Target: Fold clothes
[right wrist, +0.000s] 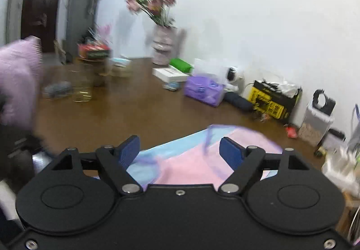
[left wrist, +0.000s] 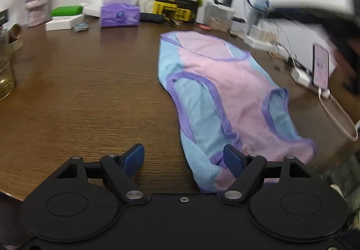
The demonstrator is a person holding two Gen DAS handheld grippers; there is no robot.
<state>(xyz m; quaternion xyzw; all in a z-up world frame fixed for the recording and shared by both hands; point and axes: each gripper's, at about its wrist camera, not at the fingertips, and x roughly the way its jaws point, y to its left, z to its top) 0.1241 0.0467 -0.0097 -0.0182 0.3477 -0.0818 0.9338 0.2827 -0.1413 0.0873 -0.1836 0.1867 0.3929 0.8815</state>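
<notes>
A: How is the left gripper (left wrist: 184,157) set?

B: Its jaws are spread wide, and nothing is pinched. The left pad (left wrist: 134,156) is seen over bare table (left wrist: 78,97); the right pad is seen against the near corner of the garment (left wrist: 216,94), but no grip is made.

A: And the garment?

B: It is laid flat on the table, right of centre in the left view. Pink cloth is seen on top, light blue mesh at the sides, purple trim around the openings. Its near end is reached by the table's front edge.

A: The right gripper (right wrist: 181,151)?

B: Also wide apart, with nothing clamped. It is held above the garment (right wrist: 191,160), whose pink and blue cloth is seen below and between the pads. Much blur is shown in that view.

A: What else is found on the table?

B: A purple tissue pack (left wrist: 120,14), a vase (left wrist: 36,5) with flowers, a yellow box (left wrist: 174,10), a green box (left wrist: 66,11) and a phone (left wrist: 320,66) propped at the right are set along the back wall. A purple cloth (right wrist: 19,79) is seen at the left of the right view; whether it is held cannot be told.
</notes>
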